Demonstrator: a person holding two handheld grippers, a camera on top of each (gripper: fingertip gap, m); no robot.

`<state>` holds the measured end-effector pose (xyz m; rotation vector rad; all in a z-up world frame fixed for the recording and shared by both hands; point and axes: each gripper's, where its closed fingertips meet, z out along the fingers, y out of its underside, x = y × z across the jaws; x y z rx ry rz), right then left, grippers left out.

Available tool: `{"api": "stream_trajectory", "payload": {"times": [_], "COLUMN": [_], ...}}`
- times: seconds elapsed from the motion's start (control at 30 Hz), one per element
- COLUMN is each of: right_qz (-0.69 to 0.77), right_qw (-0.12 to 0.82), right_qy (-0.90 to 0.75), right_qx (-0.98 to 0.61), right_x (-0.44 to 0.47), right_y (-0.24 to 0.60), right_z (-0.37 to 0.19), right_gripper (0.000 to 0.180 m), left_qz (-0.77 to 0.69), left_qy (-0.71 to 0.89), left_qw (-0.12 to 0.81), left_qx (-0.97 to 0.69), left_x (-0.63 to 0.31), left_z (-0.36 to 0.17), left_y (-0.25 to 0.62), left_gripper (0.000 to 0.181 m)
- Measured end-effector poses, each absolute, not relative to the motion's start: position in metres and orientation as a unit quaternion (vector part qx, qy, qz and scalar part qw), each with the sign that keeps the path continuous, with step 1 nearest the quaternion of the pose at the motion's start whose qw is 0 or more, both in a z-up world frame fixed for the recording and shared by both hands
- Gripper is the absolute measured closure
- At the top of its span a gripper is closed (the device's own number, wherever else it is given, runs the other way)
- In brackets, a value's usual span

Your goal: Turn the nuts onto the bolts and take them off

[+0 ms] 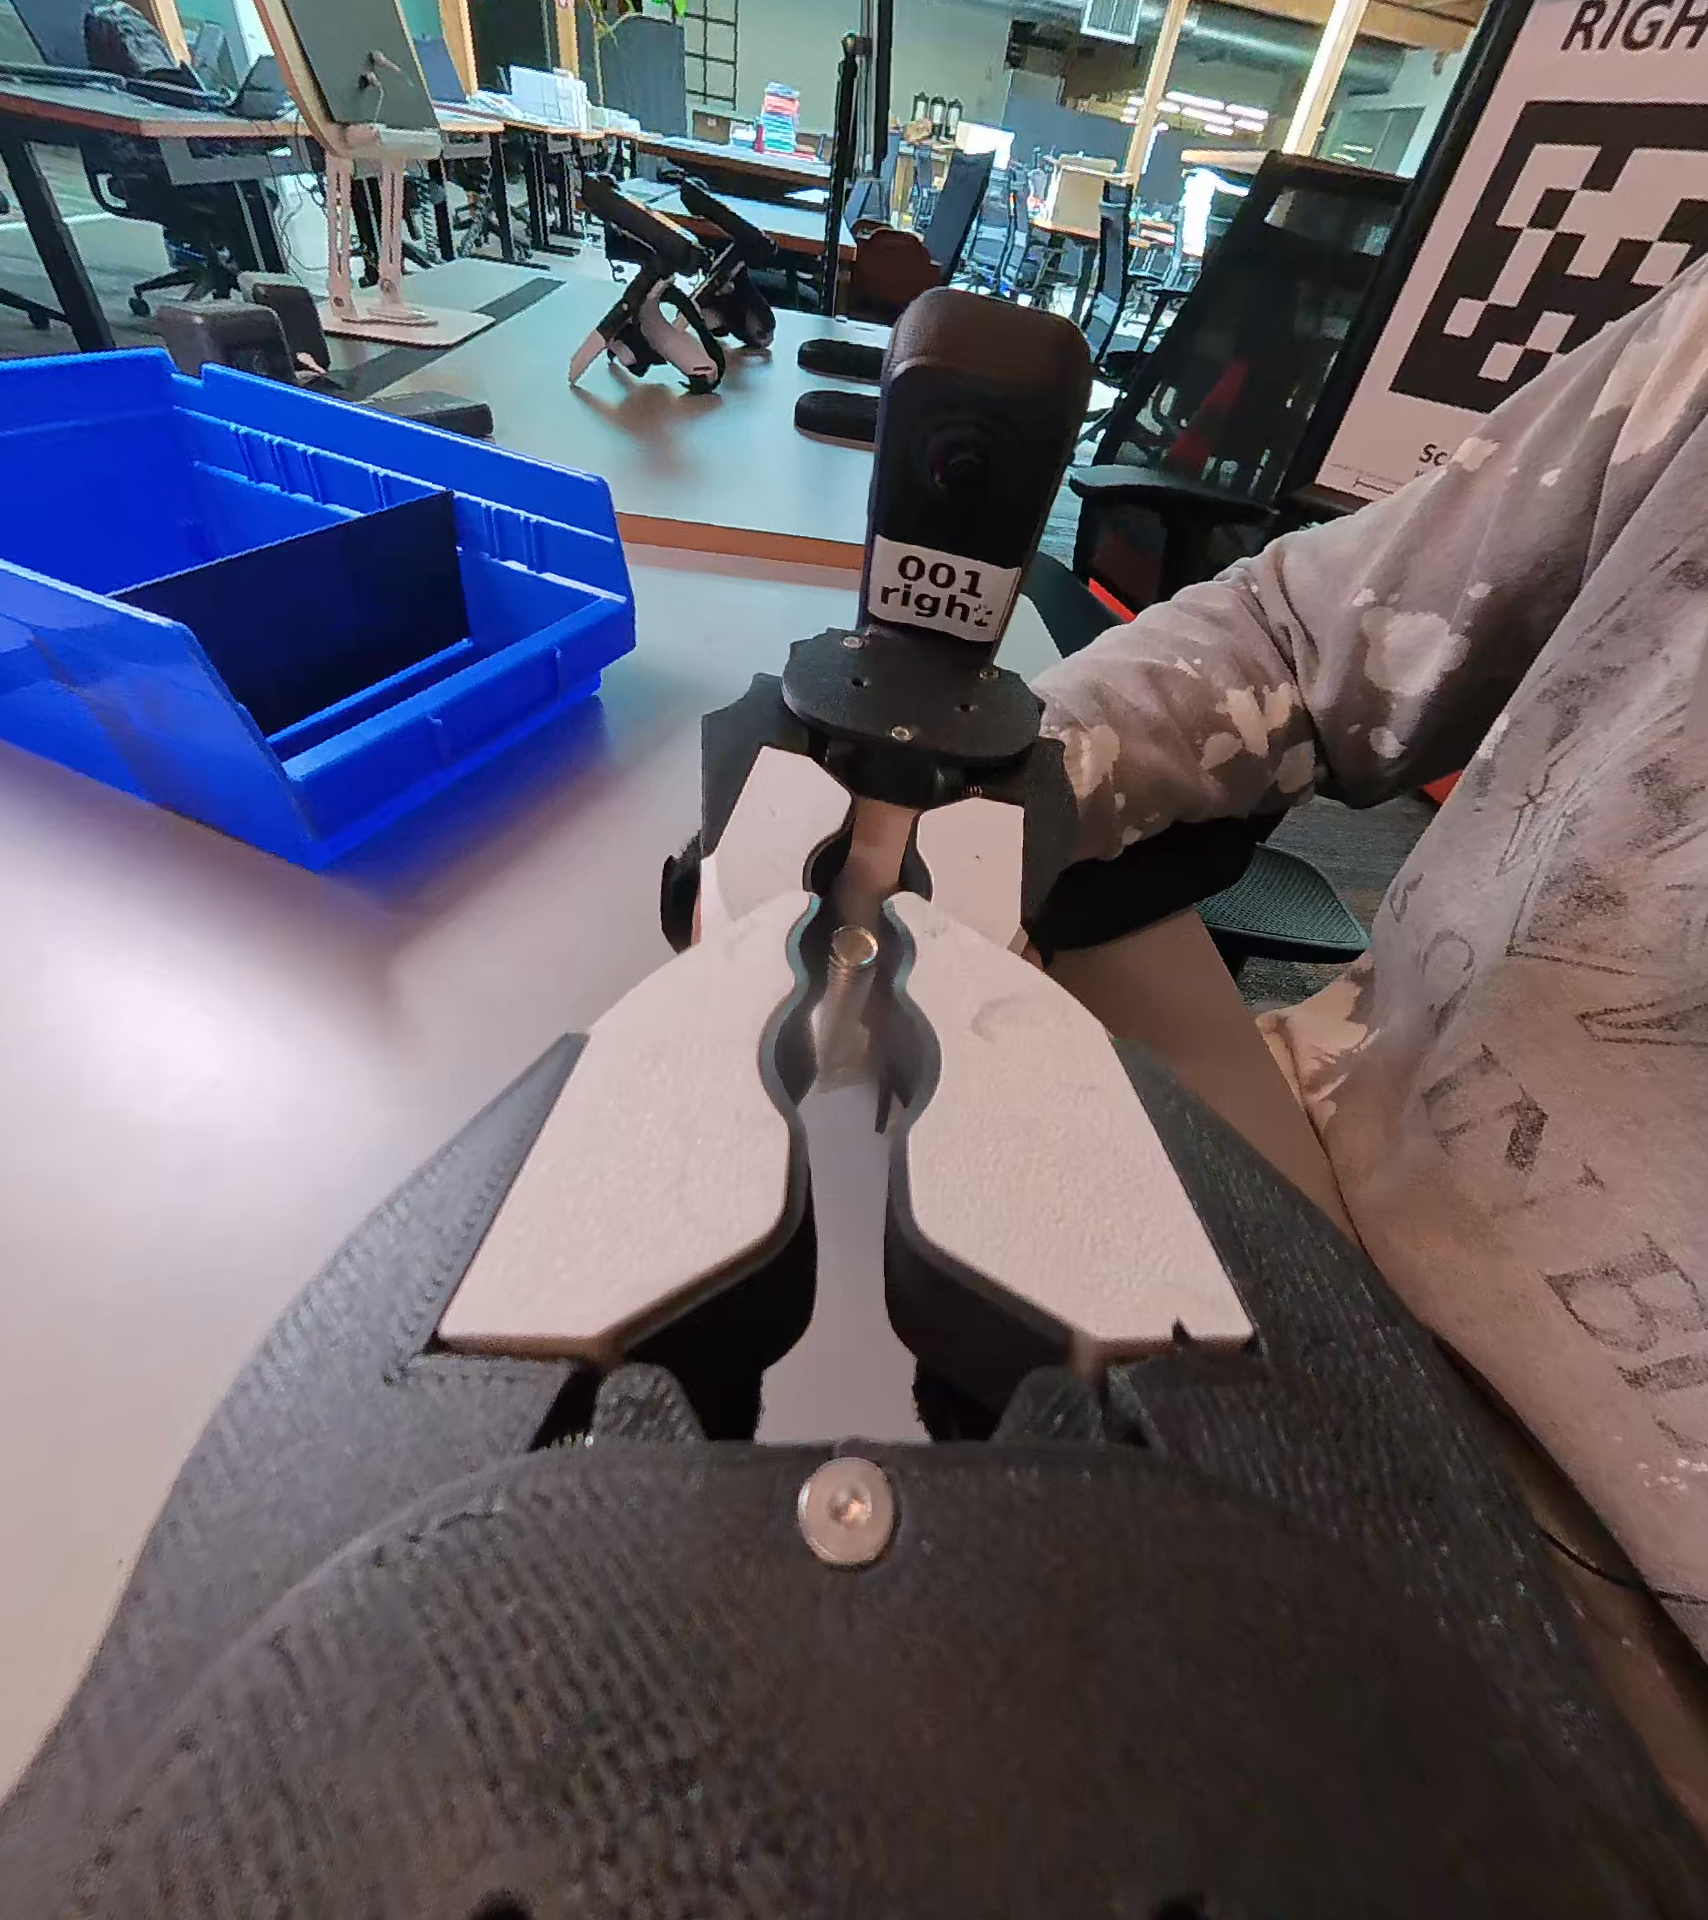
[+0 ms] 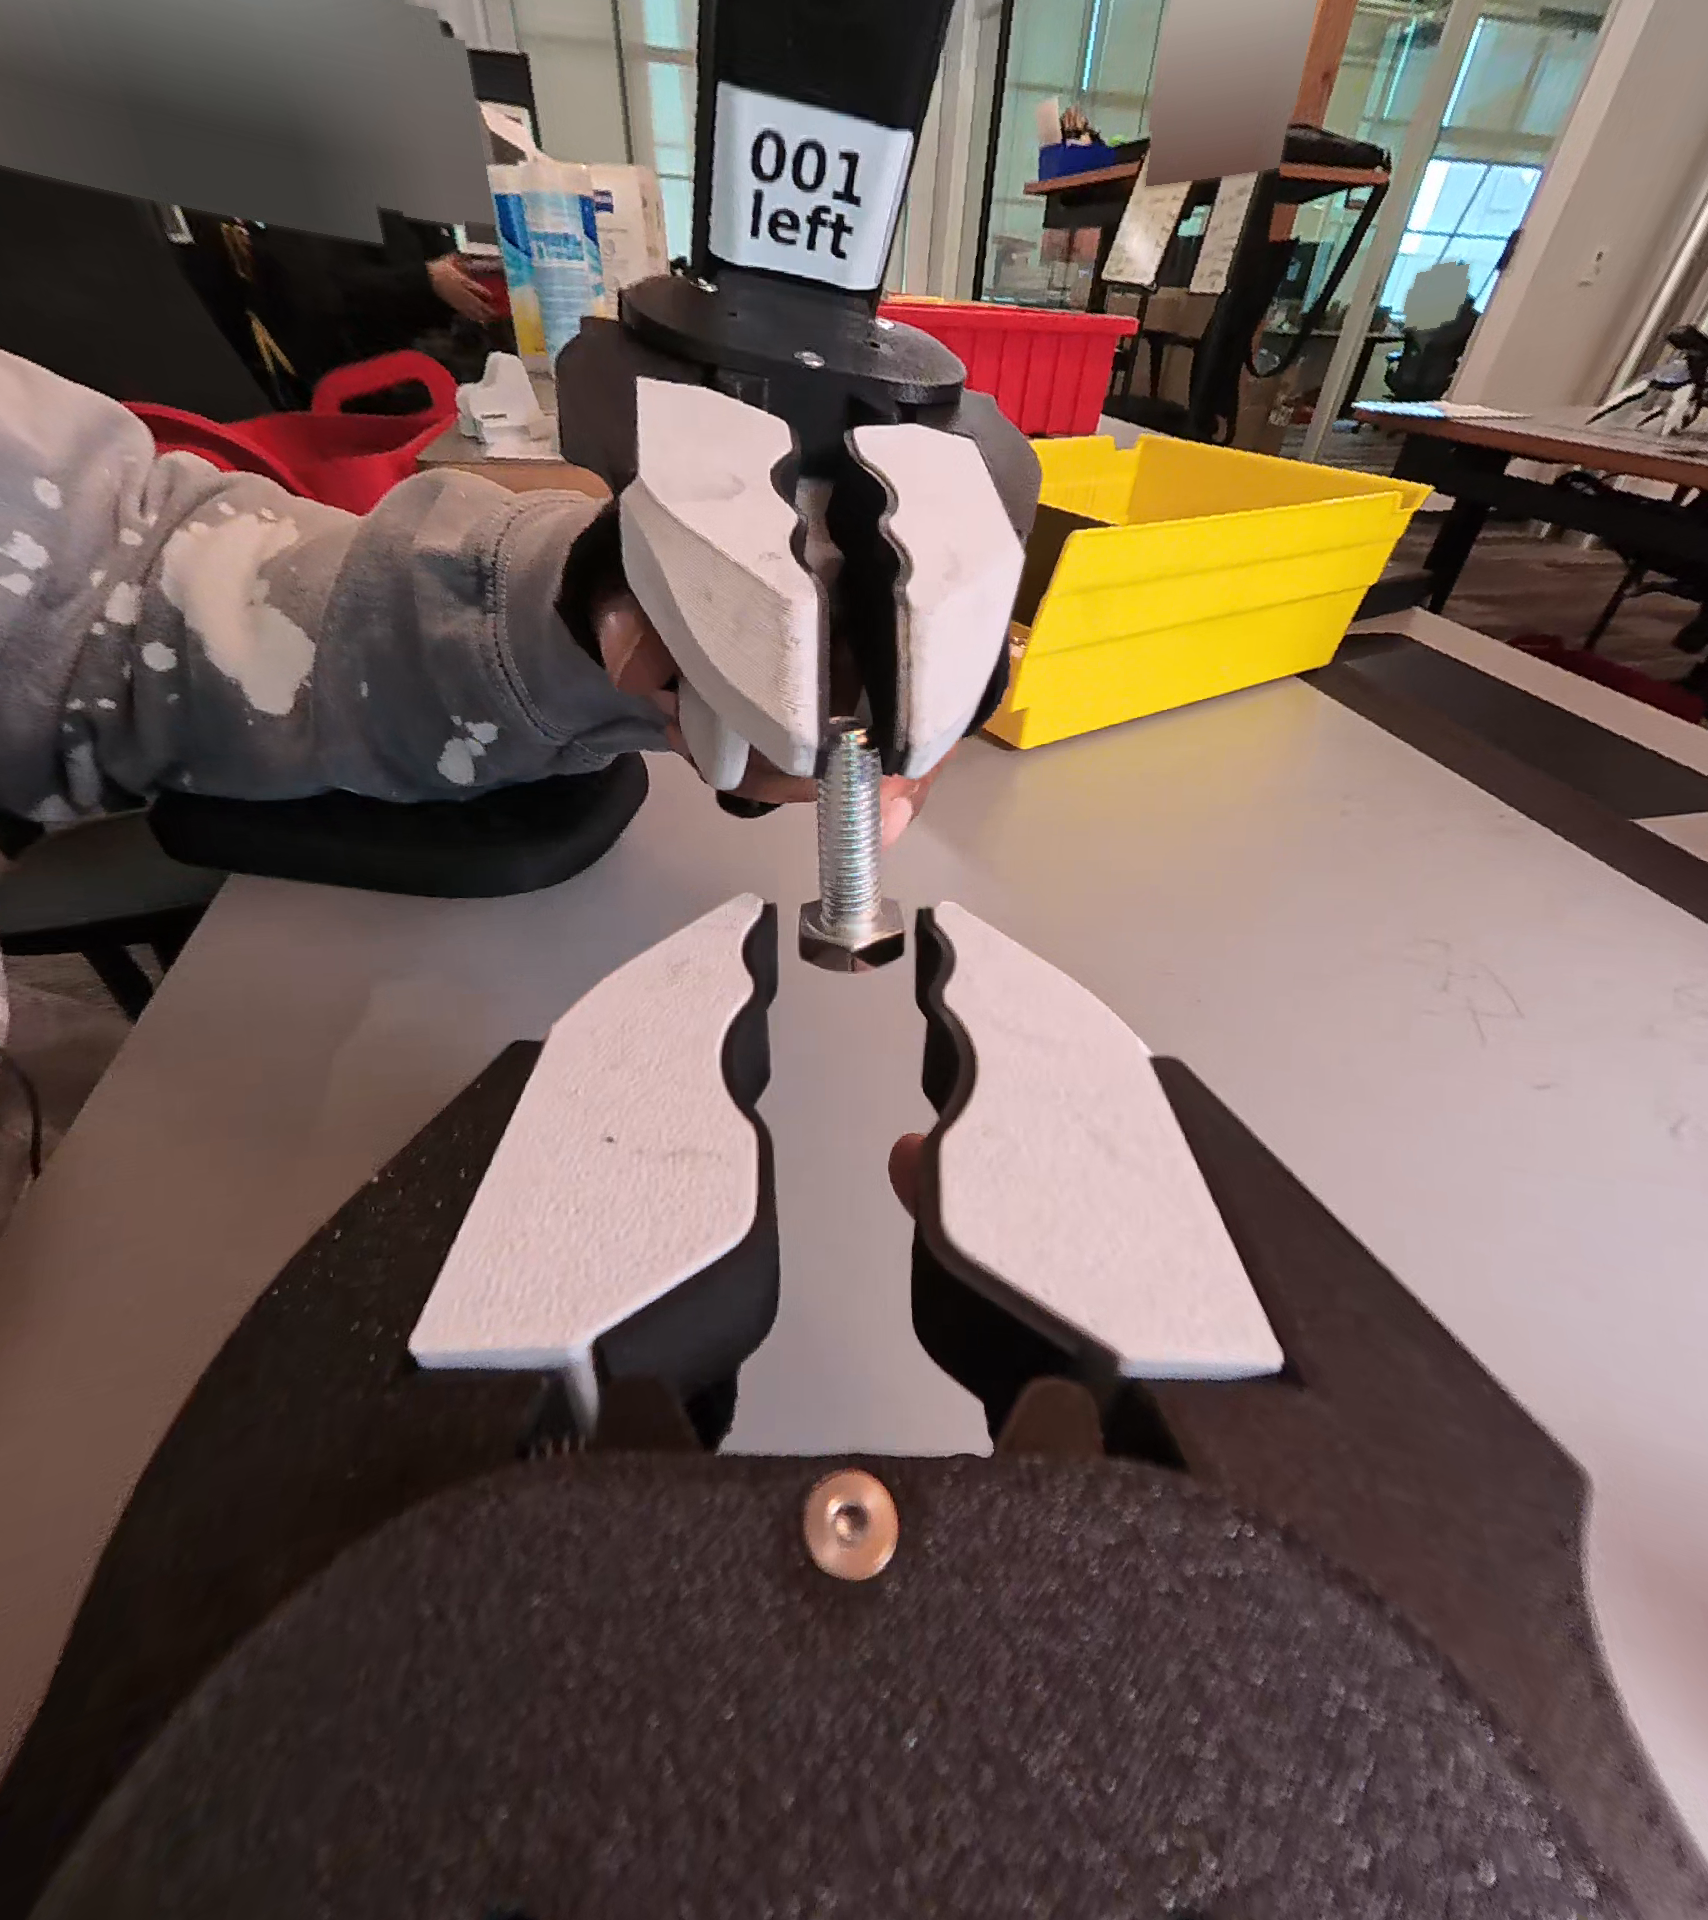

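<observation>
A bolt [image 2: 850,831] is held in the air between two facing grippers above a grey table [image 2: 1297,987].

The left gripper [image 2: 855,743] is closed on the threaded end of the bolt, while the right gripper [image 2: 850,925] is parted, its fingers flanking the hex head without a visible grip. In the left wrist view the bolt [image 1: 845,997] is largely hidden by the left gripper's own fingers [image 1: 694,1091], and a blue bin [image 1: 258,623] is shown to the left. Only in the right wrist view are the bare threads, a yellow bin [image 2: 1203,582] and a red bin [image 2: 1016,353] beyond shown. Whether a nut is present cannot be told.
</observation>
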<state>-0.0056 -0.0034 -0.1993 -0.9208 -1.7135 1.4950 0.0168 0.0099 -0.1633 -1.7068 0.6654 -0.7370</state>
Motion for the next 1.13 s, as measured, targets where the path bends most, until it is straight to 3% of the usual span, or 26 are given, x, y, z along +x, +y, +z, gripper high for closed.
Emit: {"api": "stream_trajectory", "payload": {"times": [0.5,0.6,0.73,0.87,0.97,1.13], "right_qz": [0.571,0.582,0.595,0.595,0.599,0.608], "right_qw": [0.354,0.355,0.367,0.386,0.385,0.372], "right_qy": [-0.644,-0.627,-0.593,-0.572,-0.563,-0.567], "right_qx": [-0.366,-0.377,-0.399,-0.412,-0.419,-0.413], "right_x": [-0.008,-0.009,-0.007,-0.003,-0.002,-0.001], "right_y": [0.0,0.006,0.025,0.042,0.047,0.039], "right_z": [-0.197,-0.193,-0.182,-0.175,-0.173,-0.173], "right_gripper": [0.162,0.162,0.162,0.162,0.162,0.162], "left_qz": [-0.312,-0.301,-0.213,-0.049,0.026,0.102], "left_qy": [0.267,0.258,0.202,0.05,-0.086,-0.26], "left_qw": [0.572,0.592,0.648,0.697,0.639,0.411], "left_qx": [-0.71,-0.701,-0.703,-0.714,-0.764,-0.868], "left_x": [0.014,0.006,-0.049,-0.175,-0.275,-0.382], "left_z": [-0.157,-0.147,-0.113,-0.073,-0.083,-0.18], "left_y": [0.013,0.013,0.013,-0.013,-0.044,-0.093], "left_gripper": [0.171,0.163,0.156,0.16,0.161,0.161]}}
